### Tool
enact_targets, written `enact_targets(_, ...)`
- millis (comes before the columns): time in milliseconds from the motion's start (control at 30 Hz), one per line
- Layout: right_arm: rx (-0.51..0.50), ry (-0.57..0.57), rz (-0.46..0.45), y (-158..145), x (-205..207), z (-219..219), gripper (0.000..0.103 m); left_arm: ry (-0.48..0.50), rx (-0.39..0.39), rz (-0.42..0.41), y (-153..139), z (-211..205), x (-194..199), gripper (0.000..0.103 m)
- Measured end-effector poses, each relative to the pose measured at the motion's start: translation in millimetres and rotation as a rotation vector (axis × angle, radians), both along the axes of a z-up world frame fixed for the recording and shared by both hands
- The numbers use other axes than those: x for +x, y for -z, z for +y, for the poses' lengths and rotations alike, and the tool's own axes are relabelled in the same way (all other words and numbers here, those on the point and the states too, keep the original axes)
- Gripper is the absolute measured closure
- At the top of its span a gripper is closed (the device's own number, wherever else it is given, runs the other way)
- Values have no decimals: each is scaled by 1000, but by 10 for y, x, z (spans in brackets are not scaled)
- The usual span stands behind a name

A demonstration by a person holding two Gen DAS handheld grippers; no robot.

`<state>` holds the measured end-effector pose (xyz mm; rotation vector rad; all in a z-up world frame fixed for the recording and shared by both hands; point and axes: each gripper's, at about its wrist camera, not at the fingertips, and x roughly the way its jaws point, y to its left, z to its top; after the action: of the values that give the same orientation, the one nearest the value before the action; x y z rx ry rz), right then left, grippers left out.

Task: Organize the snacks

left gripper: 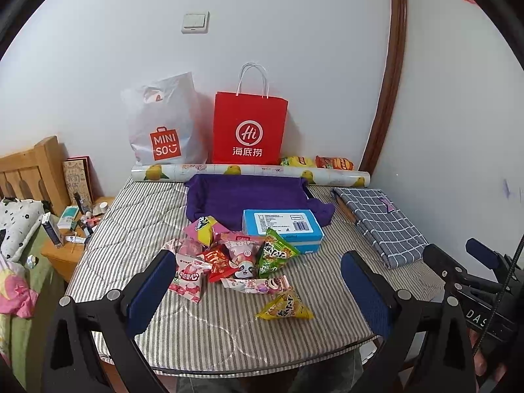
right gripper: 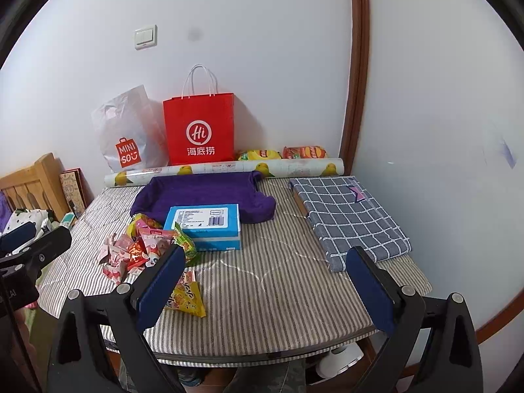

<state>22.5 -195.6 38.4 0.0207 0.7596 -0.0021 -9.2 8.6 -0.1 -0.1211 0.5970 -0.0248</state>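
Observation:
A pile of small snack packets [left gripper: 226, 255] [right gripper: 144, 249] lies on the striped table cover, left of a blue box [left gripper: 283, 229] [right gripper: 204, 226]. One yellow triangular packet [left gripper: 285, 308] [right gripper: 186, 298] lies apart, nearer the front edge. A purple fabric tray [left gripper: 249, 196] [right gripper: 203, 193] sits behind the box. My left gripper [left gripper: 258, 294] hovers open above the table's front, the pile between and beyond its fingers. My right gripper [right gripper: 265, 288] is open too, over bare cover to the right of the yellow packet. Neither holds anything. The right gripper [left gripper: 475, 271] shows at the left wrist view's right edge.
A red paper bag [left gripper: 249, 127] [right gripper: 199, 127] and a white plastic bag [left gripper: 163, 124] [right gripper: 127, 131] stand against the wall behind a rolled sheet [left gripper: 249, 172]. Two chip bags [left gripper: 316, 162] [right gripper: 281, 154] lie there. A folded checked cloth [left gripper: 380, 222] [right gripper: 350, 216] lies right. A cluttered bedside stand [left gripper: 72, 229] is left.

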Motion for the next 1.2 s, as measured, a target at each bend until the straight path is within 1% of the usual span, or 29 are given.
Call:
enact_targets(333,4,2,-9,-13,-41,3,5,-14,-6,-16,-22,18,-26,2)
enact_targets(533,-2,-1,-16,-2,-60,38,5,-9,-7,-9,-16,16,-48,2)
enact_targets(1100,8,0,-8,27,-57,58,4,-13,-11,-13,18,31,-67,1)
enact_targets(1200,7,1,-6,35,-71,67,4,-6,-24,-14,23,41,-79,1)
